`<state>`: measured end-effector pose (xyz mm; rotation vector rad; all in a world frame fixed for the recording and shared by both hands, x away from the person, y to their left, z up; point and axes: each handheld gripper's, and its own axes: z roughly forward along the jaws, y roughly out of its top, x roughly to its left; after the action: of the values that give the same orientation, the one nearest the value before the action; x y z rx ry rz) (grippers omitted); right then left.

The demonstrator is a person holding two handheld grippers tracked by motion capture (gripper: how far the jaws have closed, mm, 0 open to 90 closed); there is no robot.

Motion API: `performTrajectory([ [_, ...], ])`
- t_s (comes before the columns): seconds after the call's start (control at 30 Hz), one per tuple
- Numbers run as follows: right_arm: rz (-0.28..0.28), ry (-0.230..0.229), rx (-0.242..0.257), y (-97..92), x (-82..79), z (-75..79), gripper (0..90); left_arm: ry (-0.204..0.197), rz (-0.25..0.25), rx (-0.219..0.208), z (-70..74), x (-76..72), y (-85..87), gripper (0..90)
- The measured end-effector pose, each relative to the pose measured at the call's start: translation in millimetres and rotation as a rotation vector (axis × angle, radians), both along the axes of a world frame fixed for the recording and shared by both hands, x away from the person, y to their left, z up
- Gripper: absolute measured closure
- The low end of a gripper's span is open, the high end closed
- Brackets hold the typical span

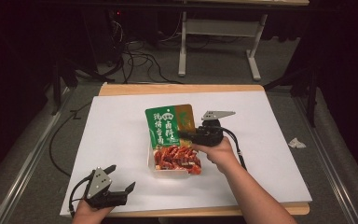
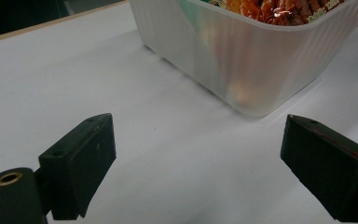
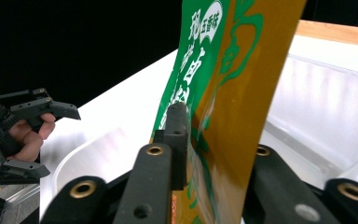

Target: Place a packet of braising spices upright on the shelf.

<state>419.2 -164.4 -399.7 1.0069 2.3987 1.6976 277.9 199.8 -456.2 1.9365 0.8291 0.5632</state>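
Right gripper (image 1: 189, 135) clamped on green-and-gold pouch (image 1: 170, 125) held upright in translucent tub (image 2: 242, 70) — pinch seen close in right gripper view, left gripper (image 1: 121, 179) spread wide, tub just ahead — pouch's red printed end inside.

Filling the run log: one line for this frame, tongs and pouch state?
right tongs: shut on pouch, upright in tub | left tongs: open, empty, near table edge | tub: on white sheet

Packet (image 3: 223, 93) hides the right gripper's (image 3: 200, 140) far jaw; container (image 2: 242, 51) top cropped; packet's small print illegible.
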Motion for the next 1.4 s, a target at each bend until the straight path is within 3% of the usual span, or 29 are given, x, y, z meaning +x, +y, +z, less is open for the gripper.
performTrajectory([
  [0.07,0.008,-0.004,0.003,0.5,-1.0,0.7,90.0,0.001,0.001,-0.002,0.0,0.0,0.3,10.6],
  [0.17,0.011,-0.022,-0.003,2.2,-5.4,3.8,90.0,0.001,0.002,-0.004,0.0,0.0,0.6,10.6],
  [0.23,0.009,-0.060,0.001,3.6,-12.7,8.8,90.0,0.003,0.002,-0.003,-0.2,0.2,0.7,10.6],
  [0.3,-0.001,-0.110,0.038,4.1,-24.6,16.9,90.0,0.003,0.001,-0.002,0.0,0.1,0.7,10.6],
  [0.4,-0.035,-0.206,0.076,6.1,-43.3,25.3,90.0,0.000,0.002,-0.001,0.1,-0.1,0.1,10.6],
  [0.6,-0.090,-0.348,0.135,4.5,-67.0,22.4,90.0,-0.004,-0.001,-0.001,0.6,-0.7,-0.4,10.6],
  [0.67,-0.101,-0.372,0.161,3.2,-70.3,19.3,90.0,-0.002,-0.001,0.000,0.2,-0.4,-0.3,10.6],
  [1.03,-0.119,-0.374,0.185,16.3,-73.2,3.8,90.0,-0.003,-0.004,-0.001,0.7,-0.6,0.1,10.6],
  [1.4,-0.132,-0.365,0.160,15.7,-69.1,-7.0,90.0,-0.001,-0.005,-0.002,0.7,-0.7,0.0,10.6],
])
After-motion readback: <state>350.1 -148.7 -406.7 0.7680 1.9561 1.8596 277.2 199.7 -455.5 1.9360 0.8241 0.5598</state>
